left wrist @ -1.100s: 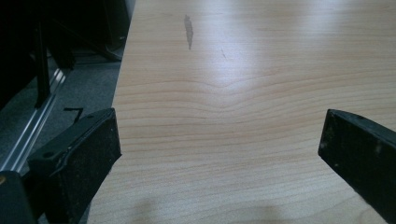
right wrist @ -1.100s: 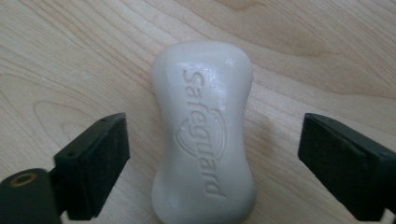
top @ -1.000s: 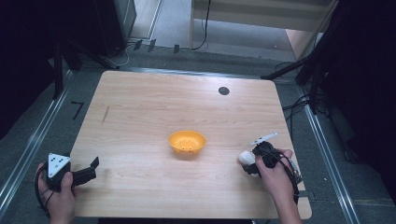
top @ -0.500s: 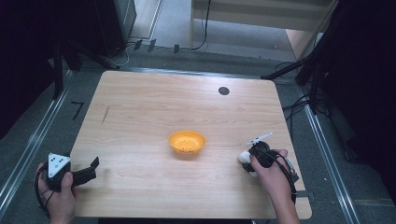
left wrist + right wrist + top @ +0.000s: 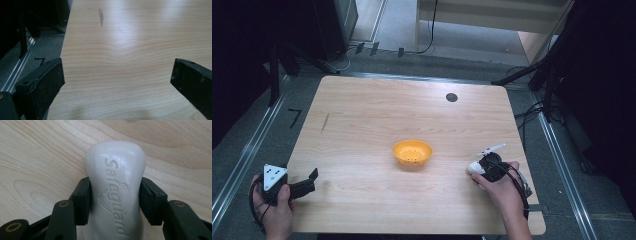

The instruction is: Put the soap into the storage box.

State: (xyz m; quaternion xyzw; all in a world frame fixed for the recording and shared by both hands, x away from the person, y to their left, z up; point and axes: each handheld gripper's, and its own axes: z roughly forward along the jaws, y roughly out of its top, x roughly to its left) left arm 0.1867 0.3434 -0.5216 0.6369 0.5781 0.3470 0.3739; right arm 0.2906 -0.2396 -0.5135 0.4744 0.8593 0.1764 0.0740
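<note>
Soap bar (image 5: pixel 115 192) | right gripper (image 5: pixel 115 200) fingers just closed, clamped on it | left gripper (image 5: pixel 117 82) fingers apart

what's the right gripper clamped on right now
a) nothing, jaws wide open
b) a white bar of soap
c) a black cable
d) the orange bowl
b: in the right gripper view the right gripper has both black pads pressed against the sides of the white bar of soap, which lies on the wooden table; its jaws have just been closing on it.
</note>
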